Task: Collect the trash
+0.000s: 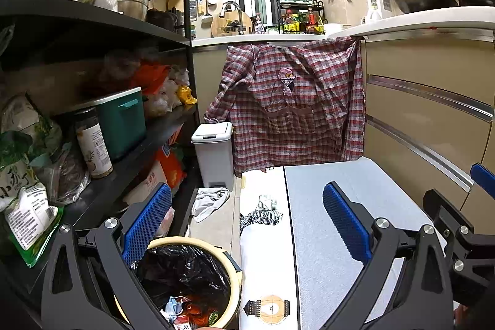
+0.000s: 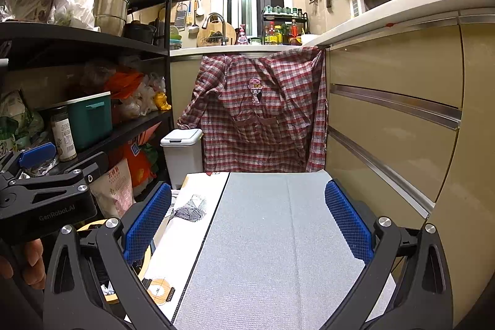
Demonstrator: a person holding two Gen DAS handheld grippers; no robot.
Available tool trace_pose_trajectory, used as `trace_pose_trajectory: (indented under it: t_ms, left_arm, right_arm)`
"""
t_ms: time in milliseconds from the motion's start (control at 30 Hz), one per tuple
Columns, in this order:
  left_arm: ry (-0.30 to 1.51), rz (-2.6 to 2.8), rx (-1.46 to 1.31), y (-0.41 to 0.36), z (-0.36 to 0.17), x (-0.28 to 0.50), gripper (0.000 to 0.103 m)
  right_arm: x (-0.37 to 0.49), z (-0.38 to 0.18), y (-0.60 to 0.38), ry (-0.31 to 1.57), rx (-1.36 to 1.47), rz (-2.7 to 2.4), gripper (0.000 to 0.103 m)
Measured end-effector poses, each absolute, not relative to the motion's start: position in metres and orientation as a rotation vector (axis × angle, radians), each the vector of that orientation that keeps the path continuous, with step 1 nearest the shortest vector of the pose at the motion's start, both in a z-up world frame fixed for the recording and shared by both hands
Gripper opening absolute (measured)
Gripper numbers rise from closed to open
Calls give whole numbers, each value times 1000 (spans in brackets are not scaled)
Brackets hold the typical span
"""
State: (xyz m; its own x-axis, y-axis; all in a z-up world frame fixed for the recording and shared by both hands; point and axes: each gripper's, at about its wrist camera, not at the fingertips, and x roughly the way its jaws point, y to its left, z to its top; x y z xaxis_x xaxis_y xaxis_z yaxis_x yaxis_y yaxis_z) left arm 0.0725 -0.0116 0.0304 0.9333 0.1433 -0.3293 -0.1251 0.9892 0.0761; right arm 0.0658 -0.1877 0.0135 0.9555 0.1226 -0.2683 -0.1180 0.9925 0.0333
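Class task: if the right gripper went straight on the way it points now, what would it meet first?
Probably the plaid shirt hanging from the counter, since the right gripper points over the grey sheet. If it points lower, the sheet comes first; depth is unclear.

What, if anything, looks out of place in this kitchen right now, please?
A crumpled grey-white cloth lies on the floor tiles beside the small white lidded bin, and a plaid shirt hangs draped from the countertop edge over the cabinet front.

left wrist: faces window, low | right wrist: same, both share plaid shirt (image 1: 290,104)
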Motion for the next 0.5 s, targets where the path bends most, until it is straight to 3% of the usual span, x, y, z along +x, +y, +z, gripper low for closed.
trace_pose_trajectory:
  t_ms: [500]
  left_arm:
    - [342, 136, 51, -12, 31, 73, 95]
  right_arm:
    - [65, 14, -186, 271, 17, 121, 98]
